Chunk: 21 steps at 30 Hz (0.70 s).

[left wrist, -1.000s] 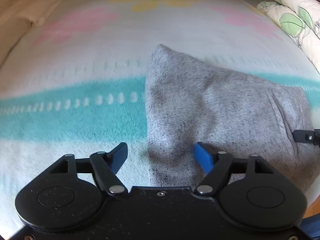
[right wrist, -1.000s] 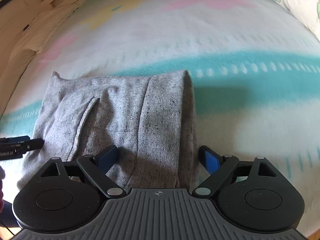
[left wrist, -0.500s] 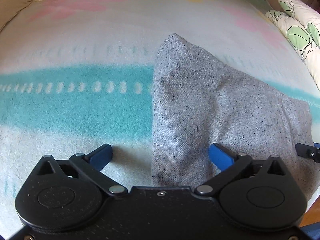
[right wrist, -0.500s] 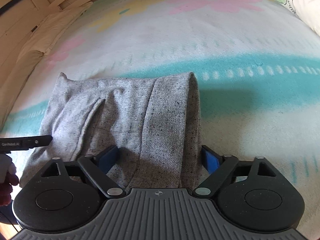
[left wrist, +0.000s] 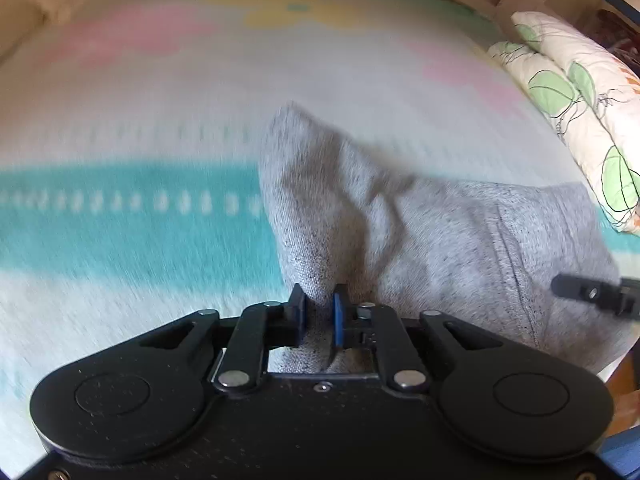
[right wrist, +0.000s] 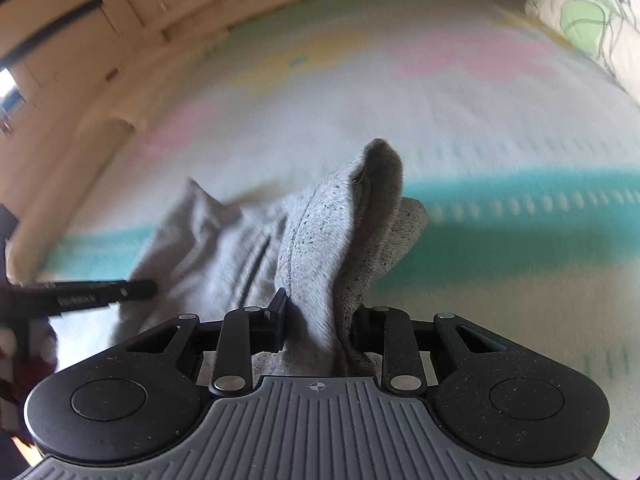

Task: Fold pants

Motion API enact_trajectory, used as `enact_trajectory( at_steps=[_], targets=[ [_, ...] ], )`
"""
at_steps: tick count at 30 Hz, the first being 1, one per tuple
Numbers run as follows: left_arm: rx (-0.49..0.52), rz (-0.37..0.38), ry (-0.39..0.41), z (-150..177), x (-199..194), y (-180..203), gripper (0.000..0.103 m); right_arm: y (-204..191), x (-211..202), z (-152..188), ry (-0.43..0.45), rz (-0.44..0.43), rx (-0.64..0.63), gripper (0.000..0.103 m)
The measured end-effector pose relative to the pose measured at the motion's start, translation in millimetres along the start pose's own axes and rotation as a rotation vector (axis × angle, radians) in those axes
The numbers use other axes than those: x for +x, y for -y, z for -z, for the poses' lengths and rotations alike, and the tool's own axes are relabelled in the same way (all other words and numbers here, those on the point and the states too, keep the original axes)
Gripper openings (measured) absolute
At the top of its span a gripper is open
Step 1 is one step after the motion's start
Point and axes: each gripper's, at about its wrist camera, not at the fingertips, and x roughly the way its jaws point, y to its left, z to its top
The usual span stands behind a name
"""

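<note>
The grey speckled pants [left wrist: 460, 232] lie folded on the bed blanket. My left gripper [left wrist: 319, 312] is shut on the near left corner of the pants and the cloth bunches up from the jaws. My right gripper [right wrist: 318, 320] is shut on the near right edge of the pants [right wrist: 320, 232], where the layered fold rises in a hump above the blanket. The other gripper's finger shows at each view's side, the right one [left wrist: 592, 292] and the left one [right wrist: 88, 294].
The blanket [left wrist: 120, 220] is pale with a teal band, pink and yellow patches. Leaf-print pillows [left wrist: 576, 92] lie at the far right. A wooden bed frame [right wrist: 120, 40] runs along the far left of the right wrist view.
Both grippers have closed from open onto the near edge of the pants. The cloth has lifted and bunched, and both views are blurred by motion.
</note>
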Motion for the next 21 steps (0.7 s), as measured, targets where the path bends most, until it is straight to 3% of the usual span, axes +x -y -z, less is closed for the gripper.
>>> enact_trajectory(
  at_steps=[4, 13, 15, 16, 19, 21],
  targets=[
    [0.009, 0.017, 0.068, -10, -17, 1, 0.013, -22, -1, -22, 0.058, -0.031, -0.026, 0.026],
    [-0.058, -0.106, 0.232, -74, -41, -37, 0.012, -58, 39, -90, 0.162, -0.12, -0.009, 0.027],
    [-0.01, -0.166, 0.25, -91, -37, -40, 0.018, -57, 61, -103, 0.161, -0.036, 0.018, 0.041],
    [0.012, -0.237, 0.237, -97, -29, -42, 0.032, -55, 74, -105, 0.145, 0.047, 0.041, 0.042],
    [0.014, -0.423, 0.191, -99, -6, -57, 0.03, -53, 99, -103, 0.105, 0.192, 0.064, 0.041],
    [-0.038, -0.414, 0.162, -94, -2, -66, 0.03, -59, 101, -101, 0.09, 0.174, 0.051, 0.041]
  ],
)
